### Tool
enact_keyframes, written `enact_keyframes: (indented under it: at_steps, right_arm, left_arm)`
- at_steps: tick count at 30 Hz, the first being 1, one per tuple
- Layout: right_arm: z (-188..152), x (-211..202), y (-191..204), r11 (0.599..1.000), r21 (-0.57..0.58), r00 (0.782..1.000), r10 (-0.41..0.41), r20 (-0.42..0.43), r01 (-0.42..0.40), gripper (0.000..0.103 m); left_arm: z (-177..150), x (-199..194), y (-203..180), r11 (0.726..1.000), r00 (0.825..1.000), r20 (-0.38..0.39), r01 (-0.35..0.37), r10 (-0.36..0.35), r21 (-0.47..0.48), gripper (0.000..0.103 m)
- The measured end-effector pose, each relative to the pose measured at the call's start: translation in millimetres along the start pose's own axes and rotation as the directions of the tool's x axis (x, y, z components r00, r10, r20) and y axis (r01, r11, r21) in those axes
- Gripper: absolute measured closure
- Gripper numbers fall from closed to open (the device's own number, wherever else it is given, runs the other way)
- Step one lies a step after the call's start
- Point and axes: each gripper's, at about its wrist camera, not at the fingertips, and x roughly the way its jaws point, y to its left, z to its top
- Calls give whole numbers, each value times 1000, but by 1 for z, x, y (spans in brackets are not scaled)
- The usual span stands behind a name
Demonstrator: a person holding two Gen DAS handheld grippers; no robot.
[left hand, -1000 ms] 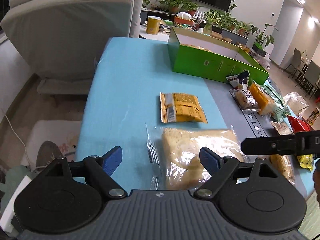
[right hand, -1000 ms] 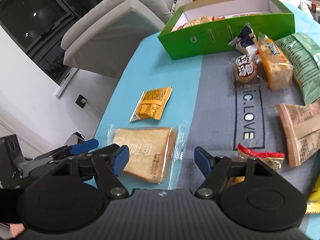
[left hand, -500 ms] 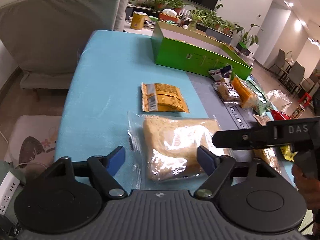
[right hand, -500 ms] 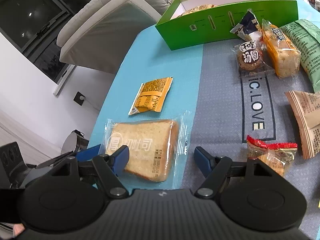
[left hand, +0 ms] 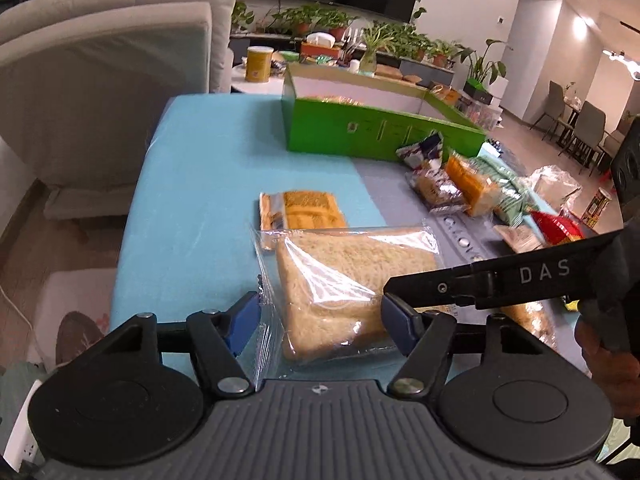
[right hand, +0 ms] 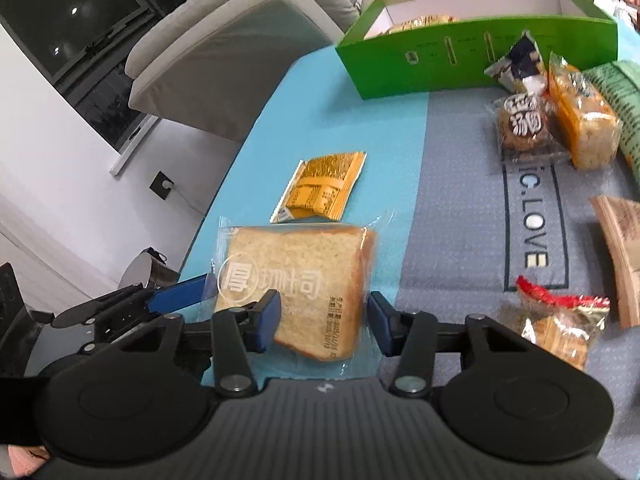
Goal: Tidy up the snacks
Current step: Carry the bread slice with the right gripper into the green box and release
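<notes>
A bagged slice of toast (left hand: 344,280) (right hand: 296,280) lies on the blue cloth at the table's near edge. My left gripper (left hand: 320,322) is open, its blue fingers on either side of the bag's near end. My right gripper (right hand: 324,320) is open too, its fingers straddling the bag's other side. The right gripper's arm (left hand: 500,280) crosses the left wrist view. An orange sachet (left hand: 304,212) (right hand: 320,188) lies just beyond the toast. The green snack box (left hand: 372,128) (right hand: 472,52) stands at the back, with snacks inside.
Several wrapped snacks lie on the grey mat (right hand: 460,200): a round cake (right hand: 524,124), an orange bread pack (right hand: 584,120), a green bag (left hand: 508,192), a red-topped bag (right hand: 556,320). A grey sofa (left hand: 100,80) stands left of the table.
Both grippers have moved in on the toast bag, which now sits between each pair of fingers. The right gripper's fingers have narrowed somewhat.
</notes>
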Motion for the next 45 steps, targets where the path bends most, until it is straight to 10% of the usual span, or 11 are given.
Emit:
enact_keyframes:
  at_steps: [27,45]
  right_arm:
    - [110,-53,-43,998,61,965,-3,263,-13,44]
    - [204,-11,-87,993,121,958,-39,284,5,44]
  left_arm:
    - [139,27,-59,992,983,180,20,-42,121,39]
    - [220,127,-49,989,984,180,-20,-7,149,38]
